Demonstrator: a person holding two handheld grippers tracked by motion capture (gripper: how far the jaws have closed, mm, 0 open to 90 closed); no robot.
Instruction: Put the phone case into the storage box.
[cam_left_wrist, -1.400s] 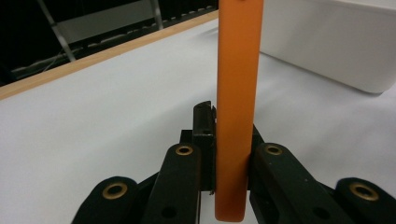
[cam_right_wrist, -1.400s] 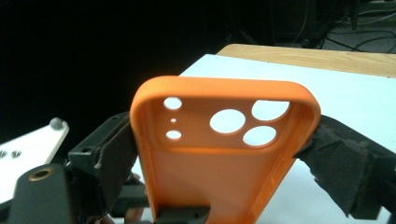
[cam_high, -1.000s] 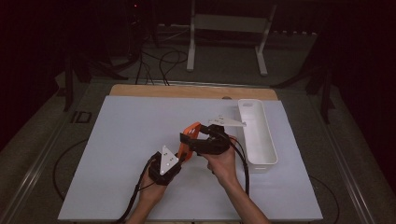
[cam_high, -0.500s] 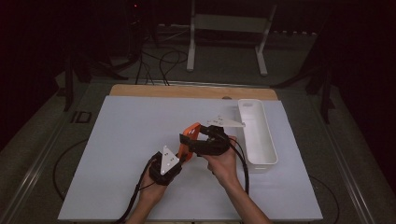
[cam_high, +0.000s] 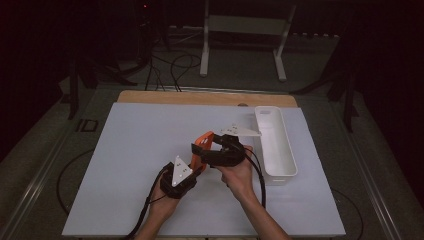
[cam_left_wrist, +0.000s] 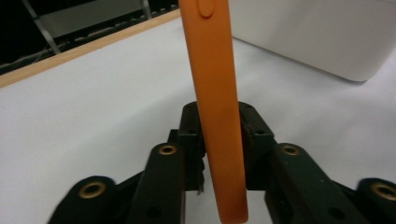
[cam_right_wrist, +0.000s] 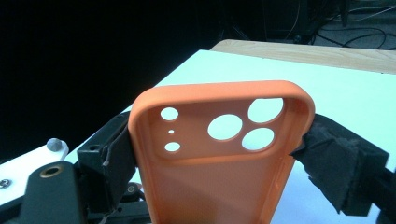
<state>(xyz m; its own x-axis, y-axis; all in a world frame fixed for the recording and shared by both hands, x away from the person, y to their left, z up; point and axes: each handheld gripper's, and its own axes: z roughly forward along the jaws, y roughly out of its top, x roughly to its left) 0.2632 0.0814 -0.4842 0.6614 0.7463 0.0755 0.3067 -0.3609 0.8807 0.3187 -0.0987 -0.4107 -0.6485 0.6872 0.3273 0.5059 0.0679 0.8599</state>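
An orange phone case (cam_high: 204, 141) with camera holes is held above the white table, between the two grippers. My right gripper (cam_right_wrist: 219, 154) is shut on the phone case (cam_right_wrist: 210, 186), one pad on each long edge just below the camera holes. In the left gripper view the phone case (cam_left_wrist: 215, 70) stands edge-on between the jaws of my left gripper (cam_left_wrist: 222, 133). Those jaws have just been opening, and the pads now sit close beside the two faces. In the high view my left gripper (cam_high: 196, 164) comes in from below left and my right gripper (cam_high: 202, 150) from the right.
A long white tray (cam_high: 275, 145) lies just right of the hands, and its wall (cam_left_wrist: 317, 37) is near in the left gripper view. The white table mat (cam_high: 125, 150) spreads out to the left. A wooden strip (cam_high: 200, 97) runs along the far edge.
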